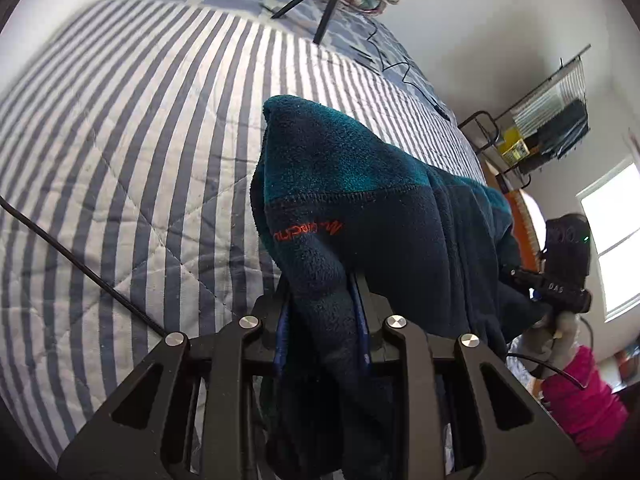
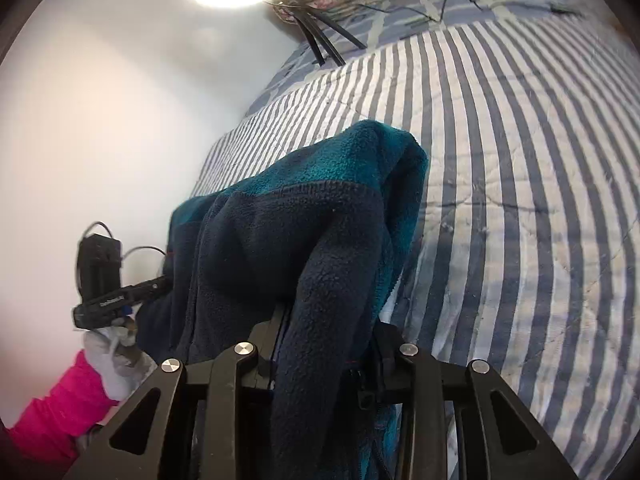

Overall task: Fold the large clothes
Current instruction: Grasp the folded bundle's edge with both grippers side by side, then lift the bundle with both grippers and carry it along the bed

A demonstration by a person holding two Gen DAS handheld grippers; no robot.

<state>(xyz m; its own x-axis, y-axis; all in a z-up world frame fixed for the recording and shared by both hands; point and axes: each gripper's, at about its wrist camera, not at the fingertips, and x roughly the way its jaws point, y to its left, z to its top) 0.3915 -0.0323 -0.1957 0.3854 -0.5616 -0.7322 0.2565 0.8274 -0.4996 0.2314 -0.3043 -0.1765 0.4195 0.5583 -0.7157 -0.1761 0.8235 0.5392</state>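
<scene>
One fleece jacket (image 1: 384,216), navy and teal, orange logo: held up above the striped quilt (image 1: 120,168) on the bed. Two grippers: left gripper (image 1: 320,300) and right gripper (image 2: 324,328), each with its fingers closed tight on a bunch of the fleece. Step, by my reckoning: lifting and spreading before a fold. Next: lower it flat onto the quilt, edges pulled square. One tripod (image 1: 320,0) beyond the jacket, near the pillows.

Both gripper (image 1: 320,300) fingertips buried in fleece jacket (image 1: 360,200); its lower part cut off.
</scene>
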